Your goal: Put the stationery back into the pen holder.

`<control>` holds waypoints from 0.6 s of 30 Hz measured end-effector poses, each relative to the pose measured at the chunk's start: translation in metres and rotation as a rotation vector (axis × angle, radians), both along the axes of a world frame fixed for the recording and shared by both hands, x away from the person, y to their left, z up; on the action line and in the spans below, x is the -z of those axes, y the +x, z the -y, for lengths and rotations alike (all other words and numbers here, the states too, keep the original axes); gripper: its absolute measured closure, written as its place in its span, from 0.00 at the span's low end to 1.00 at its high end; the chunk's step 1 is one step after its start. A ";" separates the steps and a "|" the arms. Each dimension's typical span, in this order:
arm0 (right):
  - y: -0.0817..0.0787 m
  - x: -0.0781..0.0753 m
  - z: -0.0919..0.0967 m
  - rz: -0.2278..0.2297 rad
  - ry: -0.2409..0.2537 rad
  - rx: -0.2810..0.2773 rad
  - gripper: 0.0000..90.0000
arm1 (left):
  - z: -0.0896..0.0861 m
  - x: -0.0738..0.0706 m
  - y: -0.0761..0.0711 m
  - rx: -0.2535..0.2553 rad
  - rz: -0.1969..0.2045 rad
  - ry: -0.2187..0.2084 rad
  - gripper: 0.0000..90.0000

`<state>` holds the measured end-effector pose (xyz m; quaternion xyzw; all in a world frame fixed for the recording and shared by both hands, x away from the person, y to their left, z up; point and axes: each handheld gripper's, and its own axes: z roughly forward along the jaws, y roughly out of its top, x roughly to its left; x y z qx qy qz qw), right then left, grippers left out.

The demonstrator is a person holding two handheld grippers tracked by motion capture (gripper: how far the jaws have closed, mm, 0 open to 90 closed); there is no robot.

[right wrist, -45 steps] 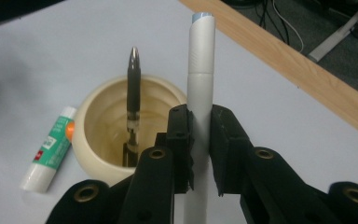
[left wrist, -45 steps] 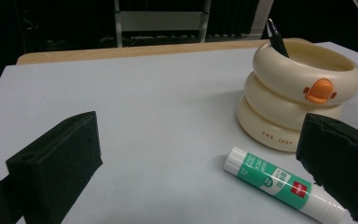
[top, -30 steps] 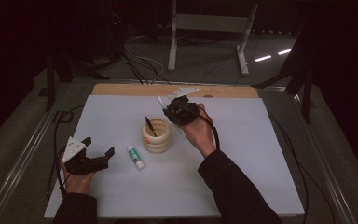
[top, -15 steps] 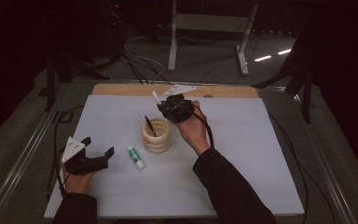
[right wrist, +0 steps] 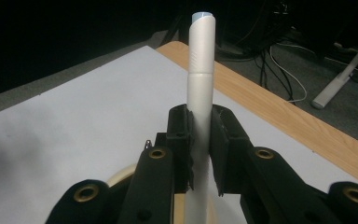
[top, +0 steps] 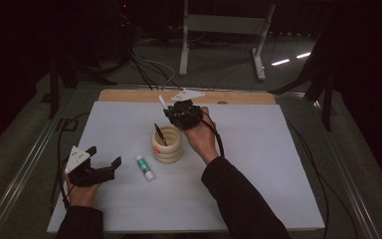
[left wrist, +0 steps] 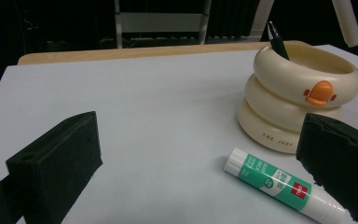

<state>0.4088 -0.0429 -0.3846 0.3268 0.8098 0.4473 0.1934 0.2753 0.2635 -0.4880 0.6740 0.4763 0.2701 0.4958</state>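
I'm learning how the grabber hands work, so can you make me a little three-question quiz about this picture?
1. True or false: the right gripper has its jaws closed on a white pen.
2. What lies flat on the white table between the left gripper and the cream holder?
A. a spoon
B. a glue stick
C. a ruler
3. Fill in the blank: a dark pen stands inside the cream ring-shaped ______.

Key
1. True; the jaws pinch it on both sides.
2. B; it has a green label and touches neither the holder nor the open jaws of the left gripper.
3. holder; it has an orange duck bill on its side.
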 end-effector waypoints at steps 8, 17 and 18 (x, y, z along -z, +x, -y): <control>0.002 0.002 -0.008 -0.008 0.014 -0.017 0.88 | -0.001 0.000 0.000 0.000 0.000 -0.001 0.00; 0.003 0.006 -0.017 -0.016 0.019 -0.032 0.87 | -0.002 0.000 -0.001 -0.005 0.001 -0.005 0.00; 0.003 0.006 -0.017 -0.018 0.019 -0.032 0.87 | -0.002 0.000 -0.001 -0.005 0.002 -0.005 0.00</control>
